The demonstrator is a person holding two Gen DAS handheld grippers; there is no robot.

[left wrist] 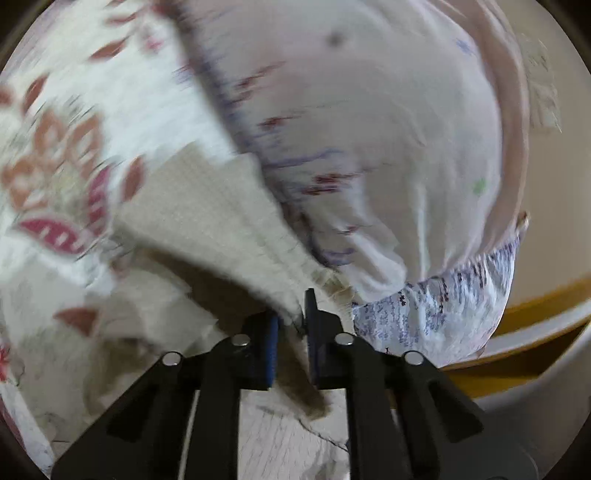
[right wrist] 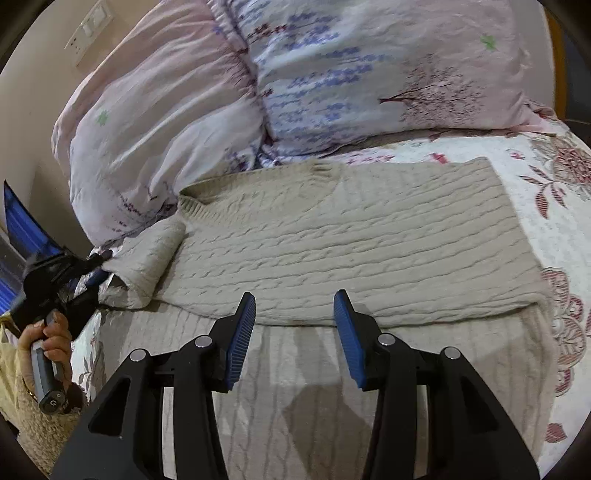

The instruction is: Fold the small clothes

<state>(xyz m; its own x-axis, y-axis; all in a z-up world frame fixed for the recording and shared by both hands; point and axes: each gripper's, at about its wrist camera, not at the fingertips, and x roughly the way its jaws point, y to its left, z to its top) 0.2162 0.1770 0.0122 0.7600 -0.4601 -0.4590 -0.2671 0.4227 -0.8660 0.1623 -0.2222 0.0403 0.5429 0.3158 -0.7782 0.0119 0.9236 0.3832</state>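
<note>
A beige cable-knit sweater (right wrist: 351, 236) lies flat on the floral bedsheet, partly folded. Its sleeve (right wrist: 147, 266) sticks out at the left. My left gripper (left wrist: 293, 317) is shut on the sleeve's cuff (left wrist: 229, 221) and holds it lifted; it also shows in the right wrist view (right wrist: 88, 273), gripping the sleeve end. My right gripper (right wrist: 293, 325) is open and empty, hovering just above the sweater's near edge.
Two pillows, a pinkish one (right wrist: 147, 122) and a bluish printed one (right wrist: 369, 74), lie right behind the sweater. The floral bedsheet (right wrist: 565, 236) extends to the right. A wall with a switch plate (right wrist: 90, 31) is at the far left.
</note>
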